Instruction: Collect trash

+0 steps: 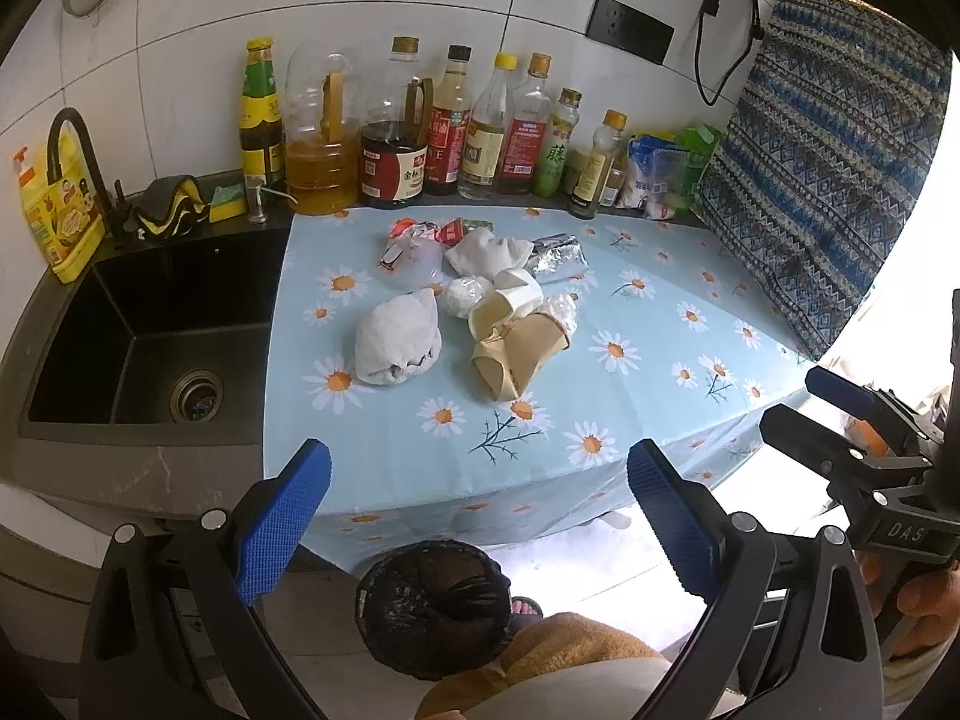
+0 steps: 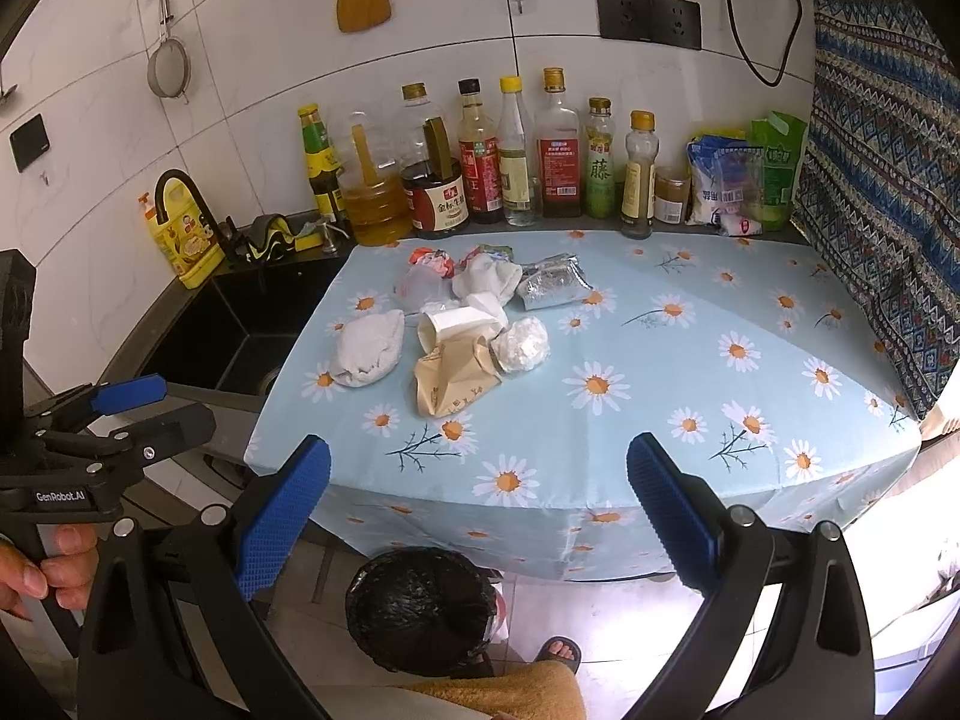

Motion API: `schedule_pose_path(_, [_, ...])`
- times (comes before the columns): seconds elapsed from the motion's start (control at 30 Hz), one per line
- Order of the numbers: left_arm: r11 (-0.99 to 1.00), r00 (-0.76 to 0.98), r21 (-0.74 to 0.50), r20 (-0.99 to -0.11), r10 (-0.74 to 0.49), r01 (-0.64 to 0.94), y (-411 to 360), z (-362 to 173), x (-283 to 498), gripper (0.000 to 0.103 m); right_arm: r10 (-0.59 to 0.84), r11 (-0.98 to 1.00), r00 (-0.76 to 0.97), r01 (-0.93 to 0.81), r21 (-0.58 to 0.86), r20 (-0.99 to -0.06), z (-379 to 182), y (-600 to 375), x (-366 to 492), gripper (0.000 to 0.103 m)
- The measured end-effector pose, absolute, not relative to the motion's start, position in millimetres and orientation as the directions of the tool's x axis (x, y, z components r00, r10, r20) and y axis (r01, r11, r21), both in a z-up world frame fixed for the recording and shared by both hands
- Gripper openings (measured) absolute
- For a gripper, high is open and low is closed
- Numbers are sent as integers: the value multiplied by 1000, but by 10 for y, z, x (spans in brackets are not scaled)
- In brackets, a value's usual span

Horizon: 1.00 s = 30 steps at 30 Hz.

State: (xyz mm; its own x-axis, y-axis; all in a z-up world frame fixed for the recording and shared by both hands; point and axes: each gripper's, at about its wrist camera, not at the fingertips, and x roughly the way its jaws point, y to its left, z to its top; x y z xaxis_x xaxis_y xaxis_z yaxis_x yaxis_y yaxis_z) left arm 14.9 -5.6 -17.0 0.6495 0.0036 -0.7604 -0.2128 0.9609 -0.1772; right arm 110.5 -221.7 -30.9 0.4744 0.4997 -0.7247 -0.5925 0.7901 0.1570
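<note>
Nearest to the cameras, both grippers hang in front of the surface edge, above the floor. The left gripper (image 1: 479,471) has its blue fingers (image 1: 282,516) spread wide with nothing between them. The right gripper (image 2: 478,468) also has its fingers (image 2: 282,513) wide apart and empty. Each gripper shows at the side of the other camera's view, held by a hand (image 2: 36,564).

Below, on the floor just beside the surface edge, stands a bin (image 1: 435,606) lined with a black bag; a foot in a sandal (image 2: 558,654) is next to it.

The surface (image 1: 630,420) carries a light blue cloth with daisies. The trash lies in one group near its middle, well apart from both grippers: a crushed brown paper cup (image 1: 510,360), a white paper cup (image 1: 498,306) touching it, a white crumpled bundle (image 1: 396,339) to the left, a ball of clear plastic (image 2: 521,348), a white tissue (image 1: 489,252), a clear bag with red wrappers (image 1: 414,252), and a silver foil packet (image 1: 558,258) farthest back.

To the left is a black sink (image 1: 150,330). Behind the trash, a row of sauce bottles (image 1: 450,126) stands along the tiled wall.
</note>
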Motion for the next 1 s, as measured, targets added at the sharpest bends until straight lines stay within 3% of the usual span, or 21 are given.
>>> schedule_pose_path(0.53, [957, 654, -207, -756, -25, -202, 95, -209, 246, 96, 484, 800, 474, -581, 152, -735, -330, -2176, 1167, 98])
schedule_pose_path(1.0, [917, 604, -274, -796, -47, -290, 495, -574, 773, 96, 533, 756, 320, -596, 271, -783, -719, -1938, 2114, 98])
